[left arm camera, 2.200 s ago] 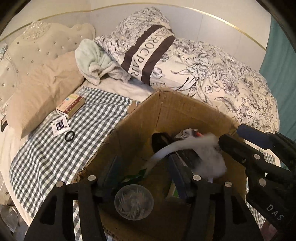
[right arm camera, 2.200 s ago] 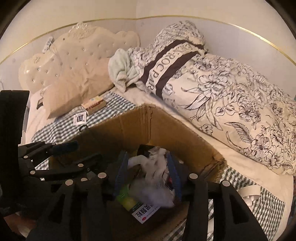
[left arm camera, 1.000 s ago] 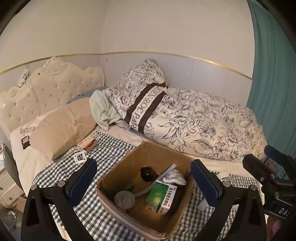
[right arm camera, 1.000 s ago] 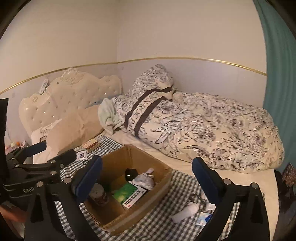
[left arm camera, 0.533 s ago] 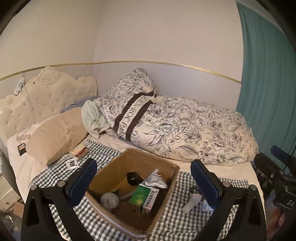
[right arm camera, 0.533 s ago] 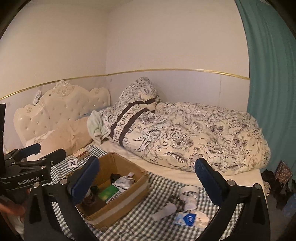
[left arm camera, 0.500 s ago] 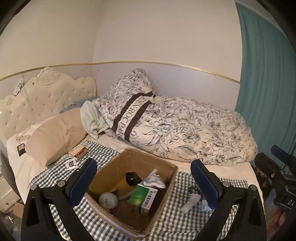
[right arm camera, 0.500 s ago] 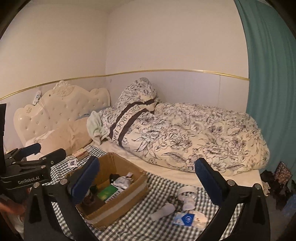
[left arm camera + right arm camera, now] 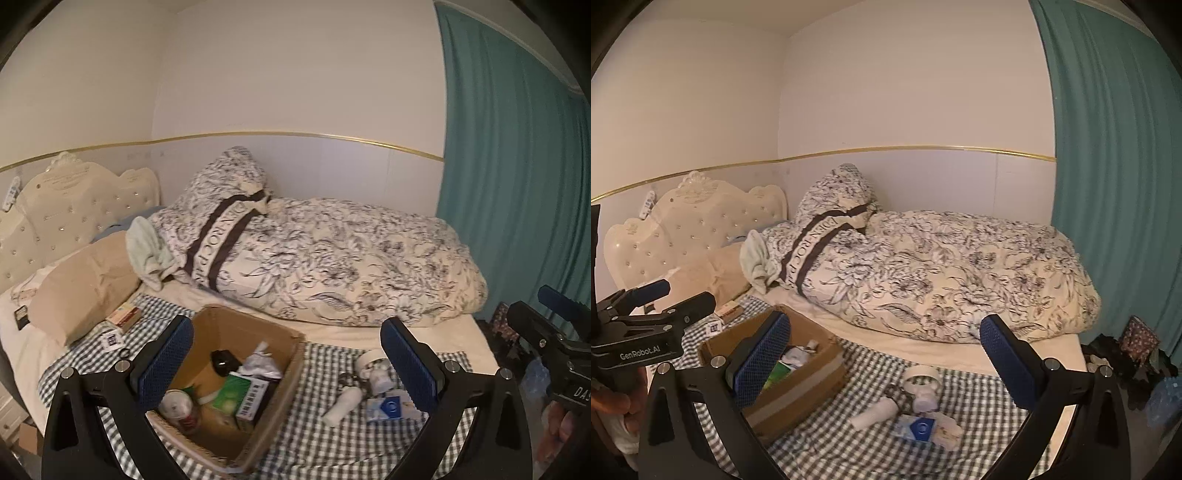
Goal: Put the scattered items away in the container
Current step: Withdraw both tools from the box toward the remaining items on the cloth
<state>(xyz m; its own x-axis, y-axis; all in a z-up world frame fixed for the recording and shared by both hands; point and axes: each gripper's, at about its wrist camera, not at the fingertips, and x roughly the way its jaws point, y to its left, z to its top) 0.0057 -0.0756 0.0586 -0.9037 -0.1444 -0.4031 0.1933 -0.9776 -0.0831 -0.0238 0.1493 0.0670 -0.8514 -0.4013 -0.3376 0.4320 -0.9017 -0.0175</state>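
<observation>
An open cardboard box point(image 9: 280, 354) point(image 9: 812, 373) sits on the checked blanket and holds a green carton point(image 9: 240, 400), a can point(image 9: 179, 404), a black item and crumpled white tissue. Right of it lie a white tube point(image 9: 341, 404) point(image 9: 873, 411), a tape roll point(image 9: 921, 374), a small white bottle point(image 9: 380, 378) and a blue-and-white packet point(image 9: 389, 406) point(image 9: 919, 428). My left gripper point(image 9: 286, 363) is open and empty, held well above the box. My right gripper point(image 9: 886, 363) is open and empty, high above the scattered items.
A small box point(image 9: 123, 315), a card and a black ring point(image 9: 123, 352) lie left of the cardboard box near a tan pillow point(image 9: 81, 288). A floral duvet point(image 9: 351, 258) fills the far side. A teal curtain point(image 9: 517, 184) hangs right. The bed's edge is near.
Both grippers have let go of items inside the box, opened wide and pulled up and back from it. The scattered items on the right have come into view.
</observation>
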